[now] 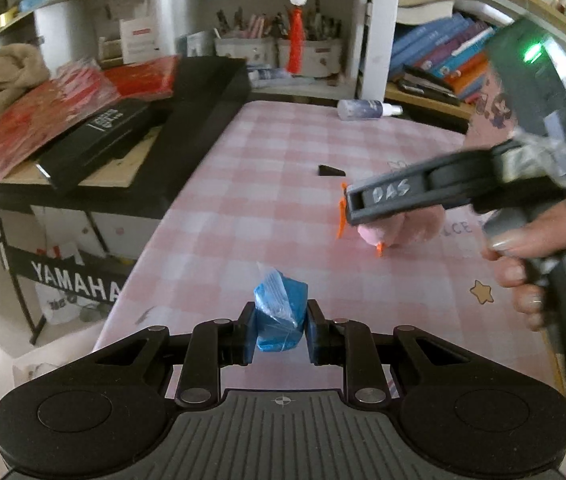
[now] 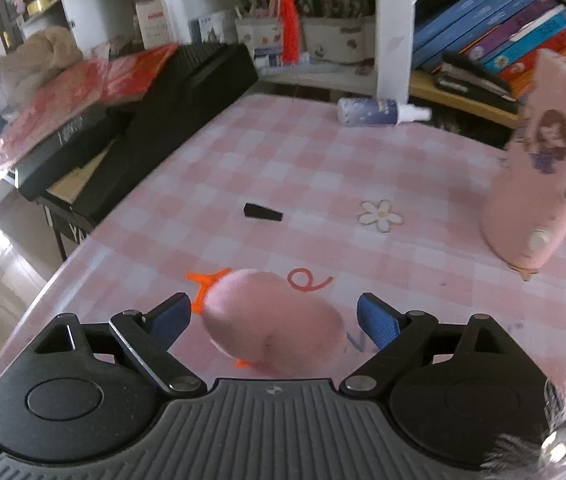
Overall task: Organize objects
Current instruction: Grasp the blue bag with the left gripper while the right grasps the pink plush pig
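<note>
Gripping blue packet [image 1: 280, 316] near table edge [image 1: 151, 236], left tongs [image 1: 279, 334], right tongs [image 2: 273, 320] spread around pink plush [image 2: 275, 320]

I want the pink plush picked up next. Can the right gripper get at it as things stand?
Probably yes: the right gripper is open, its fingers either side of the pink plush with nothing between them.

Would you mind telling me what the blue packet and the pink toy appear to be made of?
Blue packet: seemingly thin clear plastic film around something blue; it glints and creases, pinched in the left gripper.
Pink toy: probably soft matte plush, judging by its rounded body; its orange parts look like felt or plastic.
</note>
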A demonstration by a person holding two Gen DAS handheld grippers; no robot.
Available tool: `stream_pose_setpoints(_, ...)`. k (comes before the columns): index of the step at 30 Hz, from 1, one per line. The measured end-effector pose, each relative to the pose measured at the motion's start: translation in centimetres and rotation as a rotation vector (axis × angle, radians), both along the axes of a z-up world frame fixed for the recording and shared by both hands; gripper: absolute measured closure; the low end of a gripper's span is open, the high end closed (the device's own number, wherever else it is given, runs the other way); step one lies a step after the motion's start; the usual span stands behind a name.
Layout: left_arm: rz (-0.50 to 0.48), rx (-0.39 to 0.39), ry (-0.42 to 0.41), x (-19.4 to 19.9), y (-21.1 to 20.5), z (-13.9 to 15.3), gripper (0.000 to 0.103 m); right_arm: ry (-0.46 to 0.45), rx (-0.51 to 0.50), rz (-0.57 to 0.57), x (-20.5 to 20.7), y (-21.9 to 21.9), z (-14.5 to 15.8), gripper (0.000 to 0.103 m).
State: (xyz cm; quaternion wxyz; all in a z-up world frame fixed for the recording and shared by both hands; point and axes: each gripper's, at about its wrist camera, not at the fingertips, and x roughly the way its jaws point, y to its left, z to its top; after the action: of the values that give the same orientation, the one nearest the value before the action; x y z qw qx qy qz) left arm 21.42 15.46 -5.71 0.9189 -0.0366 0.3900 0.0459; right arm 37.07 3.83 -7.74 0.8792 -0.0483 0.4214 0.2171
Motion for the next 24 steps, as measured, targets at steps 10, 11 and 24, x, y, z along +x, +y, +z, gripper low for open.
stream_pose_setpoints(10, 0.005, -0.018, -0.059, -1.3, 0.4, 2.3, 0.081, 0.004, 0.033, -0.033, -0.2, -0.8, -0.5, 0.046)
stream_pose_setpoints(11, 0.001, -0.02, -0.063, -1.5, 0.3, 2.4, 0.081, -0.004, 0.038, -0.037, -0.5, -1.0, -0.2, 0.046)
stream_pose_setpoints(24, -0.062, -0.079, -0.129, -5.1, -0.3, 4.6, 0.081, -0.167, 0.045, -0.036, -9.1, -5.0, 5.4, 0.046)
